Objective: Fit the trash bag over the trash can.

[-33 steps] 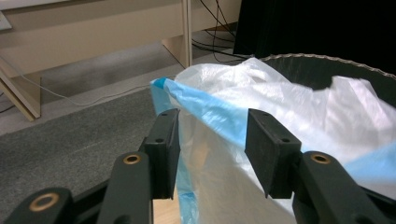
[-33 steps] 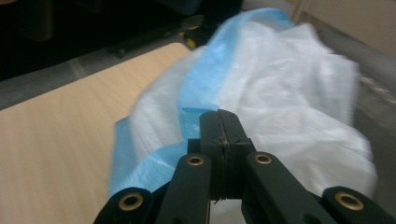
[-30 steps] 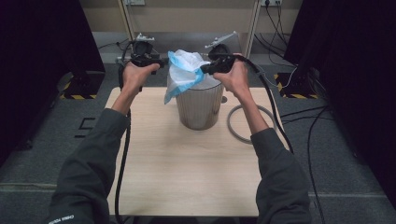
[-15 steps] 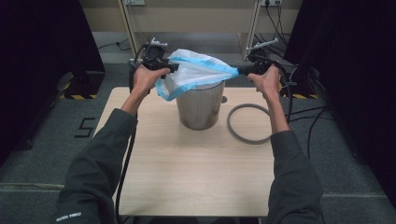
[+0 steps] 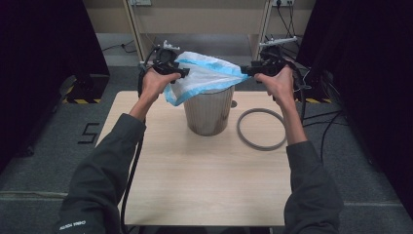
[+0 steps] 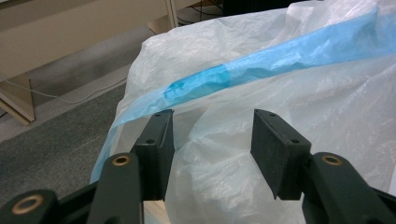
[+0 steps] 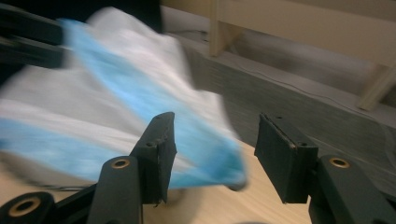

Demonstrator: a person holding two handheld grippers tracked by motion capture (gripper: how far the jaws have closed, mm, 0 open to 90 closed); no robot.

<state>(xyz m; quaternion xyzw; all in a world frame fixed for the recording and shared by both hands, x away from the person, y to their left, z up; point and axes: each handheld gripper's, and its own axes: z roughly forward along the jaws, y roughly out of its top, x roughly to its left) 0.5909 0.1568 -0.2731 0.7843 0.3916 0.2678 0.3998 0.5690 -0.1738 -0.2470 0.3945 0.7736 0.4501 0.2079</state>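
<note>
Two claws stretch a white bag point(image 5: 207, 73) (blue-edged) over the bin point(image 5: 208, 109): left claw point(image 5: 179, 72) spread, right claw point(image 5: 248, 72) just opened, bag edge between its jaws.

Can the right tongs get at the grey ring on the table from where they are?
Probably yes. The right tongs stand open with nothing between the pads, having just opened. The ring lies flat beside the bin, below that hand, nothing over it.
</note>
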